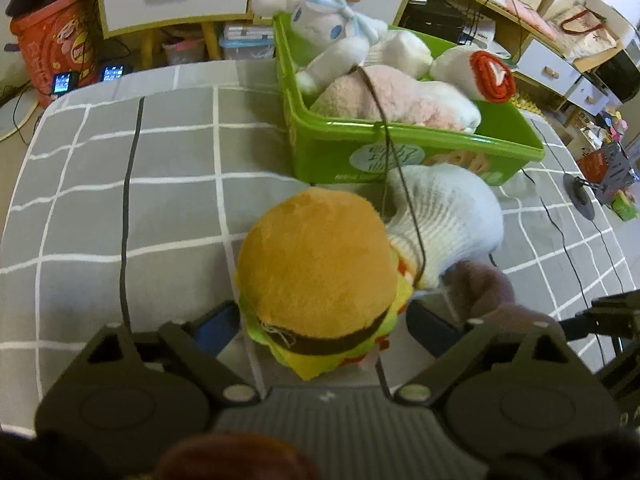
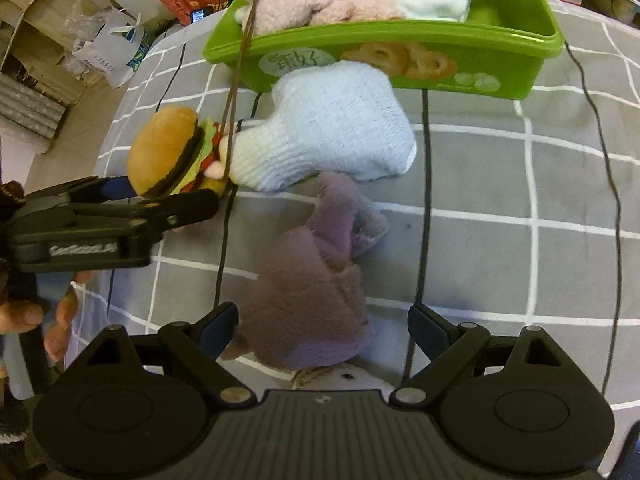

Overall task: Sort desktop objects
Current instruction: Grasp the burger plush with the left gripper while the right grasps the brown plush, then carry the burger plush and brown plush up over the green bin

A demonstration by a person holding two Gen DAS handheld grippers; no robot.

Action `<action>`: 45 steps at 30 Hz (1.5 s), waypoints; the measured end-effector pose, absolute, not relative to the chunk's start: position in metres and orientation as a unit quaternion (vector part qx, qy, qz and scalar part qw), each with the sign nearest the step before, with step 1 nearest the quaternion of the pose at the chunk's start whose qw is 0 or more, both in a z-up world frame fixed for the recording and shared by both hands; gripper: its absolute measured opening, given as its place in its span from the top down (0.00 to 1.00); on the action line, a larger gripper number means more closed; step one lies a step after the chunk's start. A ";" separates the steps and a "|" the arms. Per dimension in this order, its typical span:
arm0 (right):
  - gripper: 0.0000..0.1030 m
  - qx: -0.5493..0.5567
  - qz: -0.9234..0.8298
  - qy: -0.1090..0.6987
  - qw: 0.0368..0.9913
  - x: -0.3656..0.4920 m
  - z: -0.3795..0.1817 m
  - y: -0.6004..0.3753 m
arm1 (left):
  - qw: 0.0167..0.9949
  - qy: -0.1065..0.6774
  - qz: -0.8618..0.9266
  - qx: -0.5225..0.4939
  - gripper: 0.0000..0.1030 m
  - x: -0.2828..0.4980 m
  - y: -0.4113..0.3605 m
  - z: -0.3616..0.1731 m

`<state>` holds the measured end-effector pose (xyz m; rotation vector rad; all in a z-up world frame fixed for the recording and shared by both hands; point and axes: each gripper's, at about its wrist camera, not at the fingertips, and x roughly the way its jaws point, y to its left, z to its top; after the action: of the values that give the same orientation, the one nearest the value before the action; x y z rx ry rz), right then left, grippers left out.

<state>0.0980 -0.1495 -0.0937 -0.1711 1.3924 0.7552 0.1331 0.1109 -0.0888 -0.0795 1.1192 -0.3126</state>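
Item one: my left tongs (image 1: pixel 320 320) stand over the burger plush (image 1: pixel 320 276), one finger on each side of it. Whether the pads press on it I cannot tell; the jaws look apart.

Item two: my right tongs (image 2: pixel 322 326) are spread wide around the purple plush (image 2: pixel 316 280), which lies on the grey checked cover (image 2: pixel 500 184). The left pad is close against the fur; the right pad stands clear of it.

Item three: a pale blue knitted plush (image 2: pixel 332 132) lies between the burger and the green bin (image 2: pixel 400 46), touching the bin's front wall.

Item four: the bin holds a white plush with a blue bow (image 1: pixel 340 28), a pink plush (image 1: pixel 384 88) and a red-and-white piece (image 1: pixel 492 76).

Item five: a thin brown cord (image 2: pixel 240 64) runs from the bin down past the burger.
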 end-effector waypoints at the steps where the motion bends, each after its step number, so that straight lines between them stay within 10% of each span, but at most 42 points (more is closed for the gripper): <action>1: 0.11 -0.082 0.341 0.623 0.700 0.096 -0.094 -0.148 | 0.834 0.530 -0.148 -0.040 0.19 0.133 0.112 -0.090; 13: 0.43 -0.104 0.353 0.600 0.710 0.094 -0.088 -0.150 | 0.836 0.526 -0.150 -0.049 0.37 0.131 0.118 -0.086; 45: 0.48 -0.020 0.355 0.552 0.754 0.124 -0.019 -0.172 | 0.862 0.472 -0.155 -0.102 0.38 0.125 0.147 -0.030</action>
<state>0.1244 -0.1724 -0.0190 -0.0447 1.2054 0.7756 0.1254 0.1470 -0.0304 -0.2130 0.9904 -0.3247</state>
